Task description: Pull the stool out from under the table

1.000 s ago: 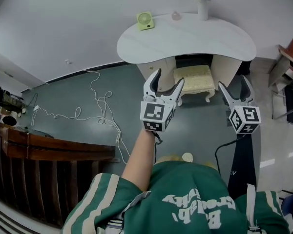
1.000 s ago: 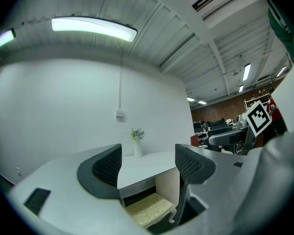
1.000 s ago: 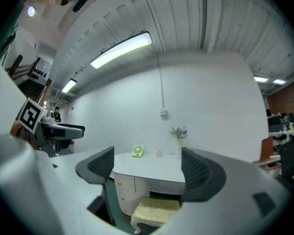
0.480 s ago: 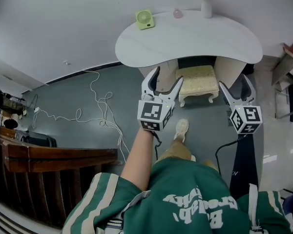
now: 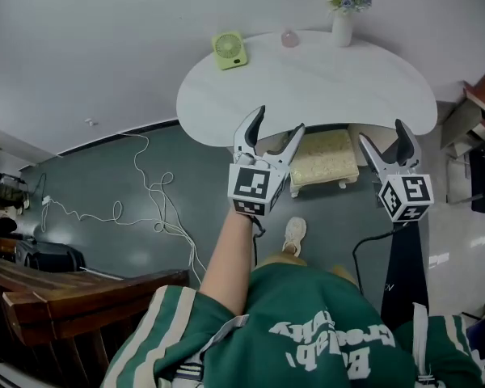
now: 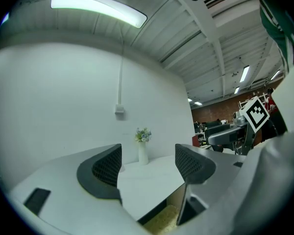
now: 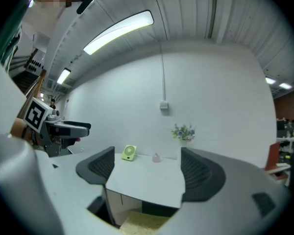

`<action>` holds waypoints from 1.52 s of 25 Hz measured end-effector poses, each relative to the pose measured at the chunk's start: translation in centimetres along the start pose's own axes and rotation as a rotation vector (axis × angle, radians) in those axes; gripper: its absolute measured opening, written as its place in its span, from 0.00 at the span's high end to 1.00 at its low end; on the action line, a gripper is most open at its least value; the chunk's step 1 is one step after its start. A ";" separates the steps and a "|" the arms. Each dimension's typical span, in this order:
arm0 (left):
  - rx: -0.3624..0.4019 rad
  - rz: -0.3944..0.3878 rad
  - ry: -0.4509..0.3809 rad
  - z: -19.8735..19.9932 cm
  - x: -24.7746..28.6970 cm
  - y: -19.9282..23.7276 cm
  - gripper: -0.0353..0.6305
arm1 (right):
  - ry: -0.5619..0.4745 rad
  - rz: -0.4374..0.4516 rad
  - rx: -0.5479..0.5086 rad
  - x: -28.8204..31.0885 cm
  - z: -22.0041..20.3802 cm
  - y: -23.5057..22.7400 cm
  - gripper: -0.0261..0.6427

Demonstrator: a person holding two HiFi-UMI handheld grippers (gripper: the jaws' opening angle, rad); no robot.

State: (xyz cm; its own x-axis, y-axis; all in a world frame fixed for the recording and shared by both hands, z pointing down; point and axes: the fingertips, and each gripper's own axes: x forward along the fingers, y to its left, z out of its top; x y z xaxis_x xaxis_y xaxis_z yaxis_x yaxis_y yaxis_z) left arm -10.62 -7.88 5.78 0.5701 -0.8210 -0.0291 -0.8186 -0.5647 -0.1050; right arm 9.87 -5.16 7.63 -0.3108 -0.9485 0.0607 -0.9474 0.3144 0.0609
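A cream cushioned stool (image 5: 325, 158) stands half under the white curved table (image 5: 307, 79); its seat also shows low in the left gripper view (image 6: 159, 223) and the right gripper view (image 7: 142, 223). My left gripper (image 5: 267, 132) is open, held level just left of the stool's front corner, apart from it. My right gripper (image 5: 385, 145) is open too, just right of the stool. Nothing lies between either pair of jaws. Both point at the table's front edge.
On the table stand a green fan (image 5: 229, 49), a small pink object (image 5: 289, 38) and a white vase with flowers (image 5: 342, 18). White cables (image 5: 158, 200) trail over the grey floor at left. A wooden bench (image 5: 73, 297) is at lower left, red furniture (image 5: 477, 95) at right. My shoe (image 5: 294, 234) is before the stool.
Both grippers and I have moved closer to the table and stool; the table looms larger and a foot has stepped forward. The jaws stay open.
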 end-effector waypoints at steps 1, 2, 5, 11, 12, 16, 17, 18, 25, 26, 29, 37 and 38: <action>0.012 -0.007 -0.004 0.2 0.9 0.8 0.43 | -0.004 -0.002 -0.005 1.2 0.5 -0.1 0.31; 0.025 -0.014 -0.005 0.3 1.8 1.6 0.43 | -0.004 -0.005 -0.010 2.3 0.7 -0.2 0.31; 0.038 -0.022 0.001 -0.2 4.4 4.0 0.43 | 0.004 -0.018 -0.004 5.5 0.7 -0.7 0.31; -0.036 -0.051 0.015 -2.4 8.8 6.9 0.43 | 0.036 -0.047 0.011 9.8 -0.5 -2.0 0.31; -0.045 -0.060 0.018 -2.7 9.5 7.0 0.43 | 0.044 -0.051 0.014 10.3 -0.8 -2.2 0.31; -0.073 -0.100 0.034 -4.2 11.8 6.8 0.43 | 0.079 -0.061 0.019 12.0 -2.3 -2.8 0.31; -0.079 -0.110 0.041 -4.7 12.3 6.8 0.43 | 0.089 -0.065 0.023 12.3 -2.8 -3.0 0.31; -0.081 -0.121 0.050 -5.3 12.7 6.6 0.43 | 0.098 -0.069 0.028 12.7 -3.3 -3.2 0.31; -0.118 -0.174 0.099 -8.8 14.9 5.6 0.43 | 0.206 -0.072 0.036 13.5 -7.5 -3.5 0.31; -0.127 -0.176 0.102 -9.1 15.2 5.4 0.43 | 0.216 -0.073 0.033 13.5 -7.8 -3.6 0.31; -0.148 -0.184 0.119 -10.3 15.9 4.9 0.43 | 0.243 -0.070 0.028 13.8 -9.0 -3.9 0.31; -0.125 -0.204 0.204 -14.3 16.2 2.0 0.43 | 0.321 -0.011 0.044 14.3 -14.1 -3.1 0.31; -0.124 -0.202 0.216 -15.0 16.2 1.8 0.43 | 0.333 0.001 0.044 14.4 -14.9 -3.0 0.31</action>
State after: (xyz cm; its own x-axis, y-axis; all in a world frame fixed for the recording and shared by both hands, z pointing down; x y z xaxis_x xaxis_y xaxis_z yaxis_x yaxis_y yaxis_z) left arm -3.90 -23.43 20.01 0.7048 -0.6827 0.1930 -0.7003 -0.7130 0.0351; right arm 9.41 -19.18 23.21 -0.2762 -0.8813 0.3835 -0.9517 0.3064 0.0185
